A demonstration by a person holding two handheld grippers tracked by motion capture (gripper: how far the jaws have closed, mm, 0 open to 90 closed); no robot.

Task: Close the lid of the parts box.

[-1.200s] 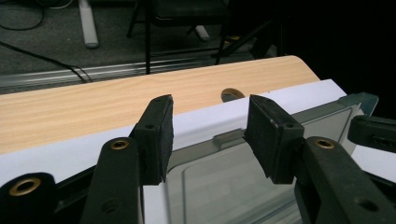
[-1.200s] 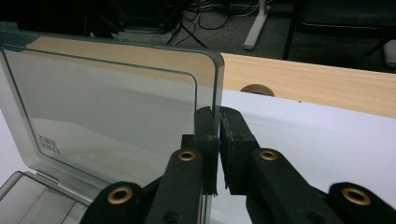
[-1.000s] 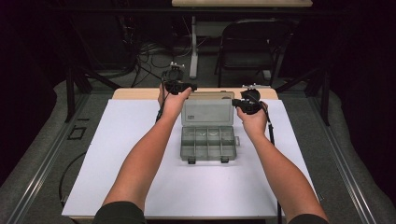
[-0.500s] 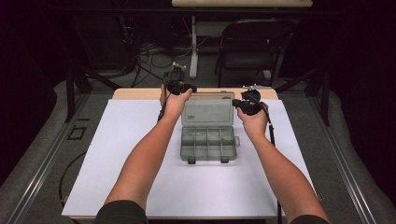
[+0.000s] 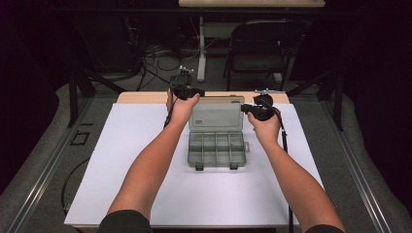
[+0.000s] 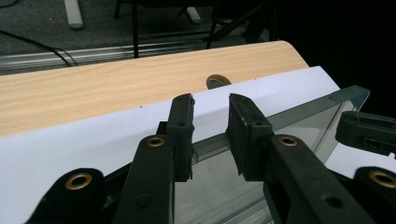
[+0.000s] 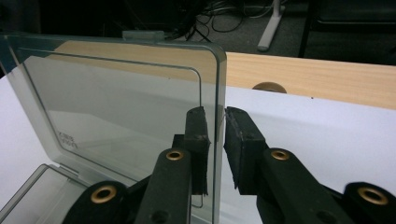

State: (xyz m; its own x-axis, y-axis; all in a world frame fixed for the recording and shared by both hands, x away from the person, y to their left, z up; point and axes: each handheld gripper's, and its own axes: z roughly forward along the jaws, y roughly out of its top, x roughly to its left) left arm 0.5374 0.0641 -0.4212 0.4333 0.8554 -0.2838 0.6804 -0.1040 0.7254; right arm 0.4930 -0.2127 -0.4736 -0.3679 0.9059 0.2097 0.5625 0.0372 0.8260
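The clear smoky plastic compartment box (image 5: pixel 216 148) lies mid-table on the white sheet (image 5: pixel 121 160), its hinged transparent lid (image 5: pixel 216 116) standing open, long edge running left to right. Both hands flank that lid. The right gripper (image 7: pixel 215 128) straddles the lid's right edge, jaws just eased apart, a sliver of gap showing beside the pane. The left gripper (image 6: pixel 210 121) has its jaws just drawn closer, spread over the lid's left rim without pinching it. Beyond: pale wooden table (image 6: pixel 116 88), dark room, black chair (image 5: pixel 265 48)

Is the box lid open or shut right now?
Open. The lid stands raised behind the tray, whose compartments lie uncovered; the right gripper straddles the lid's edge.
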